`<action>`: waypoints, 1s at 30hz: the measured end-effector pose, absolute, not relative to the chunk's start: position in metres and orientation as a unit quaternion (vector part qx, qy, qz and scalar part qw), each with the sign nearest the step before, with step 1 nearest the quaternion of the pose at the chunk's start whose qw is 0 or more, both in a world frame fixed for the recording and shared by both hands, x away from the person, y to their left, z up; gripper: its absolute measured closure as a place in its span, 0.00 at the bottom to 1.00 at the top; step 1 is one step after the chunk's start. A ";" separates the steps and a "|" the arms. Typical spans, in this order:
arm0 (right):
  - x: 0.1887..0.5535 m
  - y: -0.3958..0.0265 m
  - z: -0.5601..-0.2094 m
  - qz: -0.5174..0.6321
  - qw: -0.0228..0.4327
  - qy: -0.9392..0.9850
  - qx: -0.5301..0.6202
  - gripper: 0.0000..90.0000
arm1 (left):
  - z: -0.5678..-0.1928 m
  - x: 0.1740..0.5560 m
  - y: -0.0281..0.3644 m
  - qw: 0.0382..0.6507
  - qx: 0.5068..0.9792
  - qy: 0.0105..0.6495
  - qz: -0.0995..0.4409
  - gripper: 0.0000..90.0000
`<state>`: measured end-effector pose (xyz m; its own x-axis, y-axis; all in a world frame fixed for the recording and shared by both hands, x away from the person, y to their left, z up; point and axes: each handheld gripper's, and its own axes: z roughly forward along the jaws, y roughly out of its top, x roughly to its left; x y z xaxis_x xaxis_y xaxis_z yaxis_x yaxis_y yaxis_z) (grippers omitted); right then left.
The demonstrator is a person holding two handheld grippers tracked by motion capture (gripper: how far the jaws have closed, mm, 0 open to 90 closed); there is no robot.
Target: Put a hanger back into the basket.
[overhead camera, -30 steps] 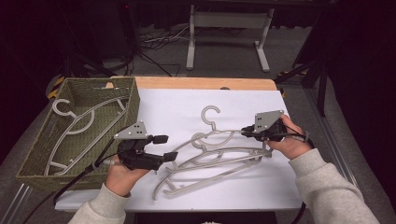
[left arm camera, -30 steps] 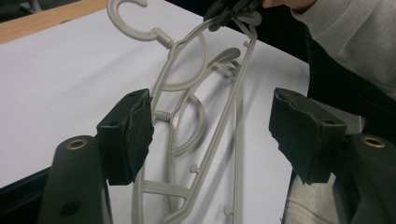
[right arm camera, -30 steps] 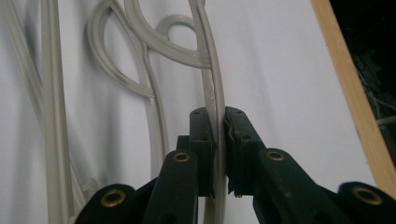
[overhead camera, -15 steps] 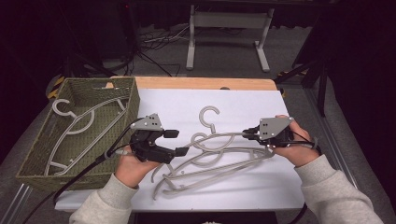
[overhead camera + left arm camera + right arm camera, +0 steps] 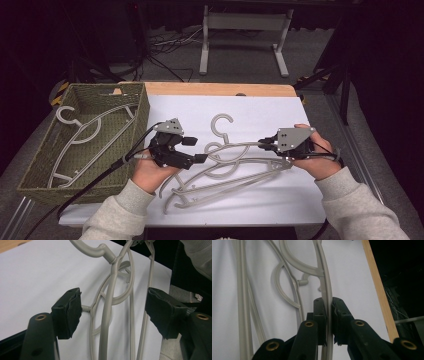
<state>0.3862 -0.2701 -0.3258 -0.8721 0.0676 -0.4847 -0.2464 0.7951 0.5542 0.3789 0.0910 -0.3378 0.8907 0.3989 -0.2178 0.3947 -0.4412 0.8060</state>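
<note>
Two grey plastic hangers (image 5: 235, 167) lie tangled on the white sheet (image 5: 260, 112) in the middle of the table. My right gripper (image 5: 264, 145) comes in from the right and is shut on one thin arm of a hanger (image 5: 327, 305), which runs straight between the pads. My left gripper (image 5: 197, 150) points at the left side of the hangers and stands open. In the left gripper view the hanger arms (image 5: 110, 315) pass through the wide gap of the gripper (image 5: 115, 312), and neither pad touches them. A hook (image 5: 222, 122) points to the far side.
A woven olive basket (image 5: 142, 112) stands at the left edge of the table with more grey hangers (image 5: 80, 135) in it. A wooden strip (image 5: 220, 89) borders the far edge of the table. Black cables trail from both grippers toward the front.
My left gripper has moved right, from near the basket up to the hangers, jaws still open. The right gripper keeps its hold on the hanger arm, and the hangers have shifted slightly.
</note>
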 end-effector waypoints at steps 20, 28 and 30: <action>0.381 -0.256 -0.323 0.326 0.257 0.907 -0.072 0.92 | -0.353 0.387 0.071 0.433 0.875 0.213 -0.045 0.56; 0.381 -0.254 -0.324 0.326 0.259 0.906 -0.078 0.92 | -0.354 0.386 0.071 0.428 0.878 0.205 -0.051 0.76; 0.381 -0.254 -0.325 0.322 0.260 0.907 -0.081 0.92 | -0.352 0.385 0.072 0.428 0.880 0.201 -0.046 0.84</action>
